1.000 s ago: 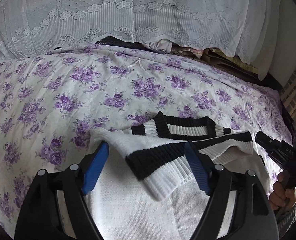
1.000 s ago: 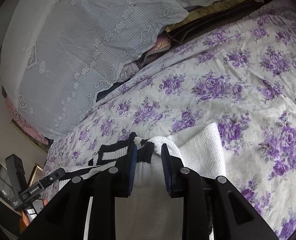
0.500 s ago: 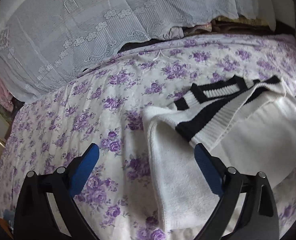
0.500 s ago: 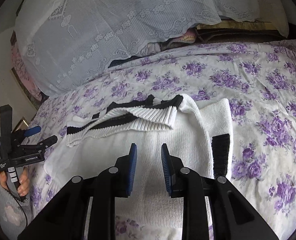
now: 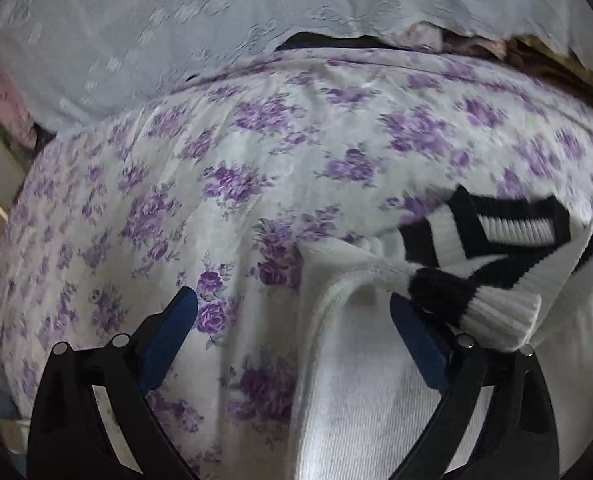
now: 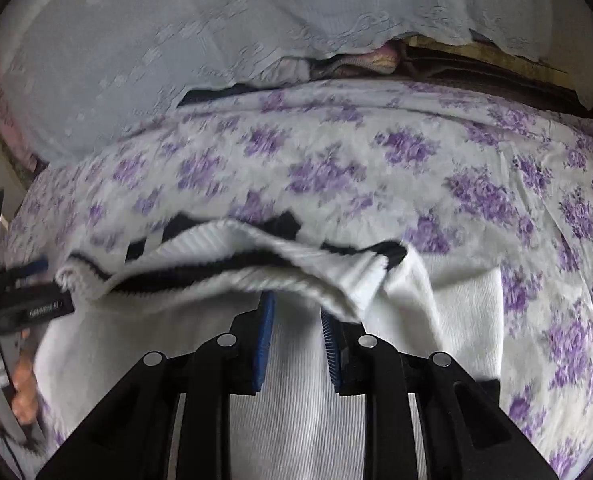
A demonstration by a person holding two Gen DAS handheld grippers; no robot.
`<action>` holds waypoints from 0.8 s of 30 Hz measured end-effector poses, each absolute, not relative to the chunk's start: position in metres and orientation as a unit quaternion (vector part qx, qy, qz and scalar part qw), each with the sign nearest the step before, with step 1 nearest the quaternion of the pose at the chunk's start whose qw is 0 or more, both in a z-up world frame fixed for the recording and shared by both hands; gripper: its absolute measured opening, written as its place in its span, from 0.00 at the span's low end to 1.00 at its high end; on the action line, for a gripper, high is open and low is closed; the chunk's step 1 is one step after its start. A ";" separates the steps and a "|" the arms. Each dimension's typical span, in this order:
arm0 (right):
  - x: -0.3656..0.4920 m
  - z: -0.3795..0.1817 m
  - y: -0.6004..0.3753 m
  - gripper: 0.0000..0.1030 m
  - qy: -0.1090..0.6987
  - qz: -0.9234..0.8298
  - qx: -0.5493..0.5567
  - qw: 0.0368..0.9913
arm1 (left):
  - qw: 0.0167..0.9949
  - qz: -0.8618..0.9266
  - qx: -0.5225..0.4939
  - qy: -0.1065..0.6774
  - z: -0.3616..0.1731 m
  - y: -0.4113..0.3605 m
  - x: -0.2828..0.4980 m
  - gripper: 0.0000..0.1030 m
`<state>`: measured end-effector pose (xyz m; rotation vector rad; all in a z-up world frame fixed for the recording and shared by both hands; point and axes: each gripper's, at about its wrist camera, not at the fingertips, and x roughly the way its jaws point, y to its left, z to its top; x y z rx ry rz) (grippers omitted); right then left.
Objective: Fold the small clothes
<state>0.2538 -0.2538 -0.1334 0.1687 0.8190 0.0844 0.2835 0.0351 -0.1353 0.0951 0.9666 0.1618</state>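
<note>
Bed [image 5: 256,168] takes up most of both views, covered in a white sheet with purple flowers all over it. Behind it, up at 12 o'clock, a big pale lace cloth [image 5: 176,40] hangs over a pile of stuff; you can just make out some folded fabrics [image 6: 376,60] poking out under its edge, too blurry to say more.

Next biggest is the white knit sweater [image 5: 360,392] with black stripes, lying flat on the sheet. In the left wrist view it fills the 4 to 6 o'clock area, with the striped collar part [image 5: 496,232] at about 3 o'clock and a striped ribbed cuff [image 5: 488,308] flopped over the body. In the right wrist view the sweater sits dead centre and low, with a striped ribbed band [image 6: 256,268] folded across it.

Left gripper [image 5: 292,320] hangs over the sweater's left edge, jaws spread wide after having just been opening, nothing pinched; one pad is over bare sheet, the other is down by the cuff. Can't tell if that pad touches it.

Right gripper [image 6: 294,320] hovers over the middle of the sweater, jaws narrow with a small gap, nothing between them, tips right under the ribbed band.

Over at 9 o'clock in the right view, a hand [image 6: 20,384] grips the left tool's handle.
</note>
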 end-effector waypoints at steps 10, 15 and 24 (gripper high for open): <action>0.237 -0.138 -0.241 0.25 0.378 0.082 0.120 0.914 | 0.891 0.051 -0.025 0.451 -0.131 0.054 0.261 0.91; 0.245 -0.132 -0.242 0.31 0.371 0.070 0.130 0.917 | 0.886 0.102 0.068 0.447 -0.134 0.017 0.278 0.95; 0.251 -0.154 -0.288 0.25 0.384 0.037 0.202 0.900 | 0.879 0.091 -0.011 0.469 -0.155 0.046 0.284 0.96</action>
